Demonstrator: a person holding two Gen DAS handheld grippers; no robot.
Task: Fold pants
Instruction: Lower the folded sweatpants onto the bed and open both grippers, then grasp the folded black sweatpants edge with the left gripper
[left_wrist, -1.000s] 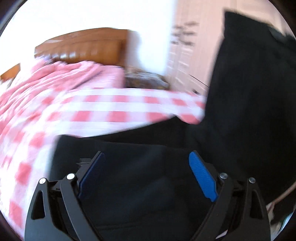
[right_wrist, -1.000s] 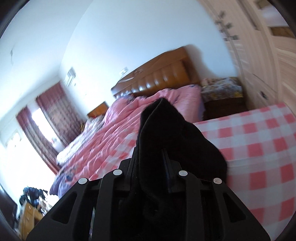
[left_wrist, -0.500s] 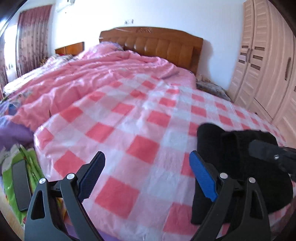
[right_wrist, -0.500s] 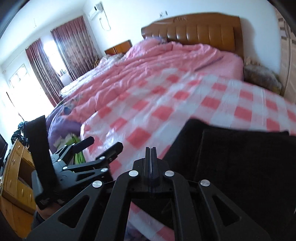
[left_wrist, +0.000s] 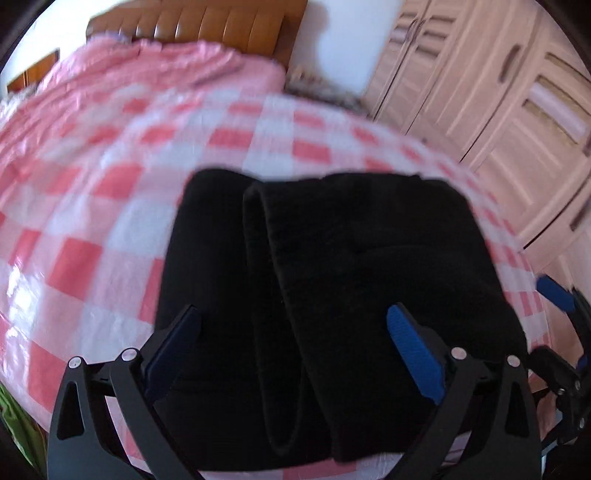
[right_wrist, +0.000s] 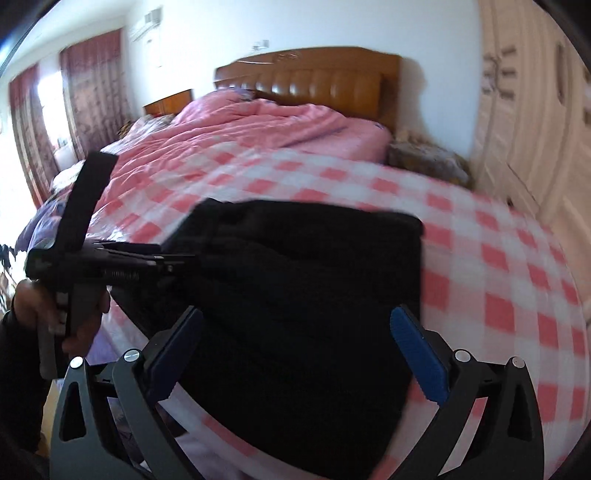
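Pants (left_wrist: 332, 295) lie folded in a black stack at the near edge of the bed (left_wrist: 92, 206), partly overhanging. Your left tongs (left_wrist: 291, 354) and right tongs (right_wrist: 295, 354) are both opening, clamped on nothing. Snag a layer and the stack may unfold or slide off.

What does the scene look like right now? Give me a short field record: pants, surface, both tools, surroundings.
pants: black pants, folded into a layered stack, lying flat
surface: pink-and-white checked bed cover, near the foot end of the bed
left tool: left tool above the near part of the stack, jaws opening, pads not pressing the cloth
right tool: right tool above the stack, jaws opening, nothing gripped
surroundings: wooden headboard, pale wardrobe along the bed's side, pink quilt behind
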